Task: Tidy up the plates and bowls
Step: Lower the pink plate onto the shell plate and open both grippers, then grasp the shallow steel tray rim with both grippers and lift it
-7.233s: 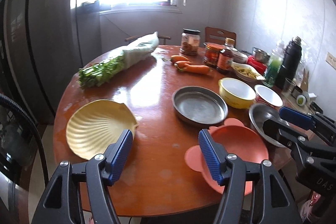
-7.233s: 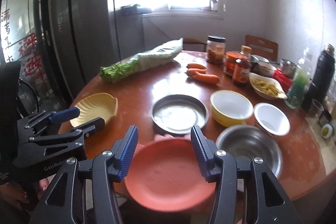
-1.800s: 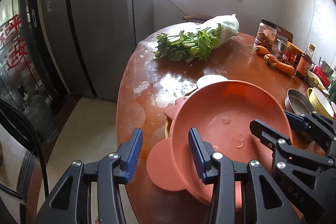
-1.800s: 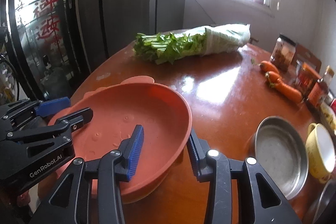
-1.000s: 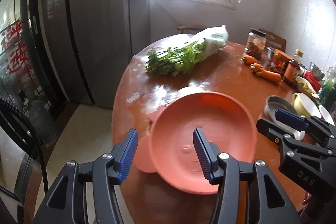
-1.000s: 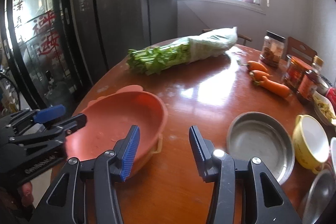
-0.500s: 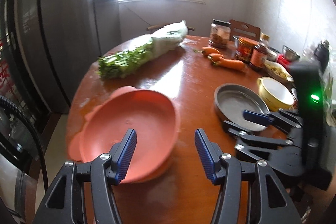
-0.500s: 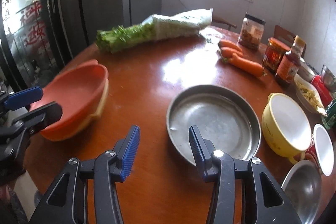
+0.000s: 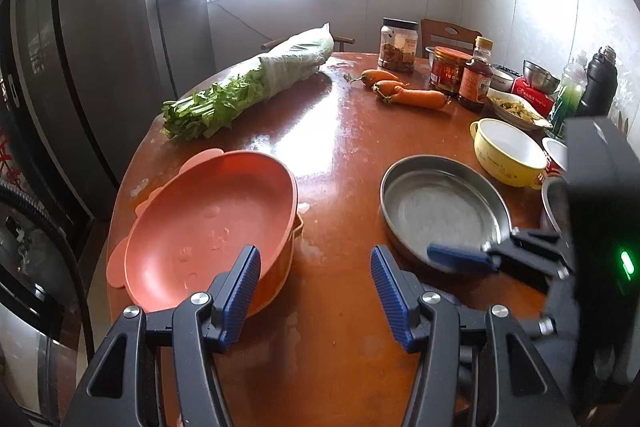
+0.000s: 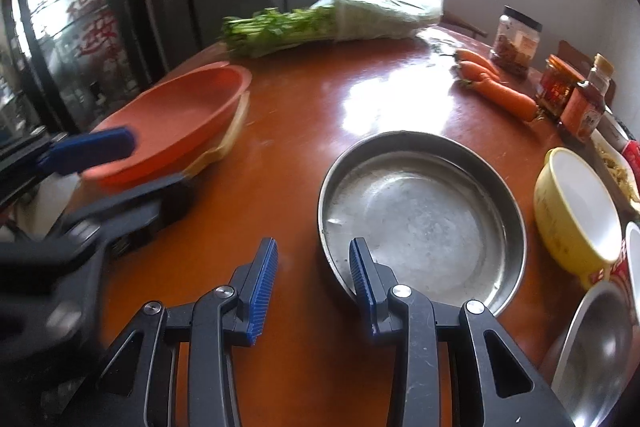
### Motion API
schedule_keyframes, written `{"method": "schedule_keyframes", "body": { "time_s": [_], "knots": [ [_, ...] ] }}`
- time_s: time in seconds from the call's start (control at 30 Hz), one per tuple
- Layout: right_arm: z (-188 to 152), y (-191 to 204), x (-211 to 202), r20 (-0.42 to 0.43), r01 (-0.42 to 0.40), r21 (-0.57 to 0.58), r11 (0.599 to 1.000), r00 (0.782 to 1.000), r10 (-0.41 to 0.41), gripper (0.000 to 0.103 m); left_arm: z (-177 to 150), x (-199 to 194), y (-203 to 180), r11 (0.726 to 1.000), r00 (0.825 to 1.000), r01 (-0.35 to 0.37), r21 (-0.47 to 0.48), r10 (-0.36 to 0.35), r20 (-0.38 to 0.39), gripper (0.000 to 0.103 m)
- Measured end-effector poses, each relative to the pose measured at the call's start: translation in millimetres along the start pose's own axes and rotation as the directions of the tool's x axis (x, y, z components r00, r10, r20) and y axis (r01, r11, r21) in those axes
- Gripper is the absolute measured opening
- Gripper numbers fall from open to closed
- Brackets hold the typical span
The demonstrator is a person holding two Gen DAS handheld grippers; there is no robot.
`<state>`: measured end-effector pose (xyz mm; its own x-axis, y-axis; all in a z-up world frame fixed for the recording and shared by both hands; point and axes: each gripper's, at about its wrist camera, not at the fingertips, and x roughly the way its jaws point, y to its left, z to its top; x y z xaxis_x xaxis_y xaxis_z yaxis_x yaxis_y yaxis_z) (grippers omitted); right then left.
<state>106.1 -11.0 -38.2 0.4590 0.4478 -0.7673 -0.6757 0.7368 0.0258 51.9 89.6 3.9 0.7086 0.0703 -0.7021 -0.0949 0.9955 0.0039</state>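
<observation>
Left tongs (image 9: pixel 316 287): held apart and empty at the lower centre of the left view, over bare table (image 9: pixel 344 131).
Right tongs (image 10: pixel 312 279): likewise apart, gripping nothing; the right finger (image 10: pixel 362 279) is seen just at the near rim of the steel pan (image 10: pixel 420 219), lower centre of the right view.
Orange plate (image 9: pixel 212 223): a second ago it was carried between both tongs; it is now released and is seated on the pale yellow plate (image 10: pixel 232 135), whose edge shows beneath it at centre left.
Meaning: one stacking step is judged finished, and the steel pan appears to be the next piece addressed.
Remaining dishes: the yellow bowl (image 9: pixel 508 151) stands at the right of the left view; a steel bowl (image 10: pixel 596 355) is partly seen at the lower right of the right view.
Other things: greens (image 9: pixel 248 87) and carrots (image 9: pixel 408 91) are left in the upper half.
</observation>
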Motion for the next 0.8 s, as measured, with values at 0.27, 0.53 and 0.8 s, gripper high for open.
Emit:
{"method": "schedule_keyframes", "body": {
  "time_s": [0.27,0.53,0.8],
  "knots": [
    [-31.3,30.0,-27.4,0.006,-0.04,-0.039,0.998,0.999,0.041,0.039,-10.4,-9.2,-4.2,1.0,1.0,0.019,0.02,-0.019,-0.001,0.057],
    [-57.6,31.7,-60.2,0.047,-0.029,-0.006,1.0,0.998,0.029,0.039,-20.6,-16.4,-12.1,0.999,0.999,0.035,0.032,-0.035,-0.005,0.057],
    [-70.7,-4.6,-91.8,0.11,0.075,0.136,0.988,0.99,-0.09,0.039,-23.3,-16.7,-24.5,0.998,0.999,0.054,0.042,-0.054,-0.006,0.057]
  ]
}}
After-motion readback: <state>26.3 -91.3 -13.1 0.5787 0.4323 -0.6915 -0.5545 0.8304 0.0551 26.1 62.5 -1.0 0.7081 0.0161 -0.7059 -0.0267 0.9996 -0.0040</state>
